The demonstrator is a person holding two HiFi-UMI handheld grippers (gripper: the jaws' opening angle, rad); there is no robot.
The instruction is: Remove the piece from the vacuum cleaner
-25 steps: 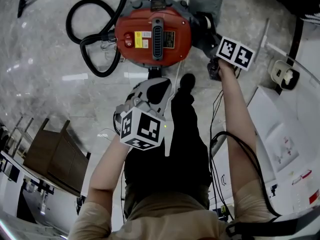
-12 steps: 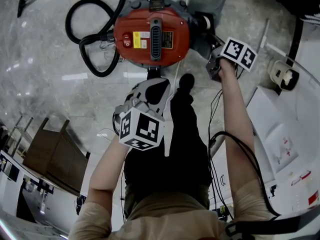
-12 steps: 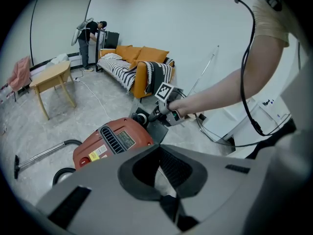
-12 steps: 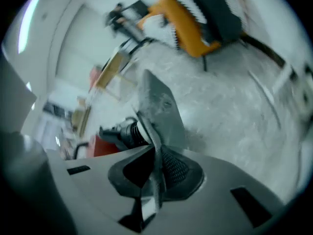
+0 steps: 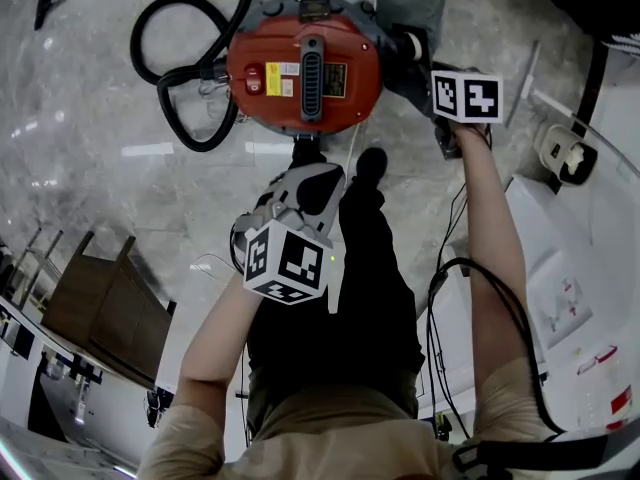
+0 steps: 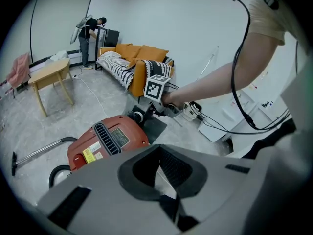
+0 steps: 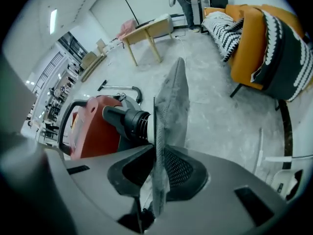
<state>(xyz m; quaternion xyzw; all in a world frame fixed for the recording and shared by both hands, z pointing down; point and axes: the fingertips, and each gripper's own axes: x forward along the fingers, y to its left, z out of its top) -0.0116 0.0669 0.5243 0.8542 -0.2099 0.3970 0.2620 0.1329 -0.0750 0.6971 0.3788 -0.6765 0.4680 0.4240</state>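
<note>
- Right gripper [image 7: 155,180] clamped edge-on on the grey piece [image 7: 168,116], with a pad pressed on each of the 2 faces.
- Left gripper [image 6: 159,180] empty, jaws slightly apart, held short of the red vacuum cleaner [image 6: 107,141] and touching nothing.
- Piece seated by its end on the black outlet neck [image 7: 127,121], at the right of the body in the head view.
- Handling, as a judgement: thin, light, felt-like and semi-soft. Likely to flex rather than crack, and fuzzy enough not to slip.
- Best held close to the neck end, not the free edge, for a straight pull with less bending.
- Possible drag on the whole body during the pull, so worth bracing with the free left gripper.
- Only in the head view: coiled black hose [image 5: 165,78] on the far side, plus both grippers relative to the body.
- Only in the right gripper view: sheet between the pads and the joint at the neck.
</note>
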